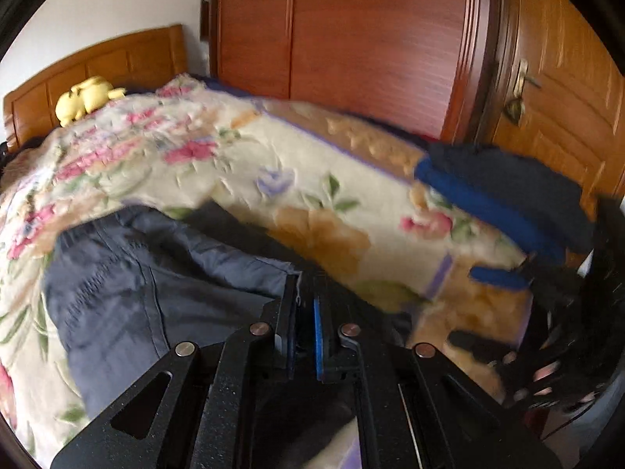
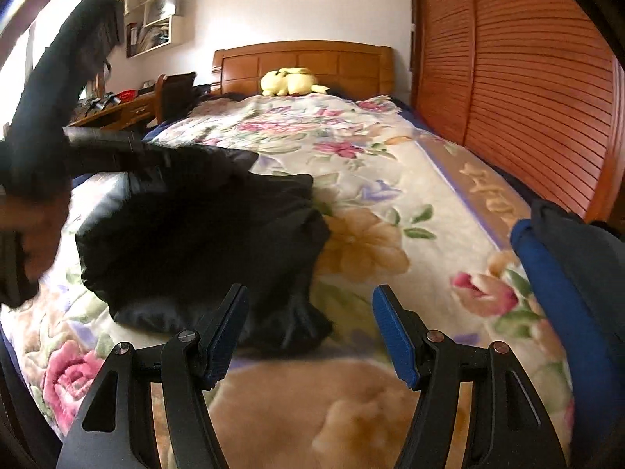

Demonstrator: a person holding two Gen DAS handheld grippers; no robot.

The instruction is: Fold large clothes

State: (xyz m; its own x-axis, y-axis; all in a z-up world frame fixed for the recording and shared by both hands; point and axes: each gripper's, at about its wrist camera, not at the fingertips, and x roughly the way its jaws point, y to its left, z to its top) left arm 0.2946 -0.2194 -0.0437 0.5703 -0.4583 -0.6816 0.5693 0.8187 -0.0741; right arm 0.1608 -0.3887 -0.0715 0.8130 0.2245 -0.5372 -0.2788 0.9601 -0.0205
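Left gripper (image 1: 304,305): jaws together, clamped on a hem of the dark slate-grey nylon garment (image 1: 156,293). The cloth runs from the jaw tips away to the left of the jaws and lies over the cream floral fleece blanket (image 1: 242,179) that covers the bed. The picture is blurred.

Right gripper (image 2: 310,301): jaws well apart, nothing between them. Bare blanket lies directly beneath and ahead of the gap. The same garment, reading black in this view (image 2: 203,242), lies just ahead of the left jaw, bunched, its near edge close to that jaw's tip. From its upper left corner the cloth is drawn up toward a dark-sleeved arm (image 2: 47,117) of the person at the left edge.

To the right of the right jaw, at the blanket's edge, lies a folded navy garment with a bright blue band (image 2: 566,293); in the left wrist view it lies well to the right of the jaws (image 1: 508,199).

Far ahead of both jaws: a yellow plush toy (image 2: 291,82) against the orange wooden headboard (image 2: 304,58).
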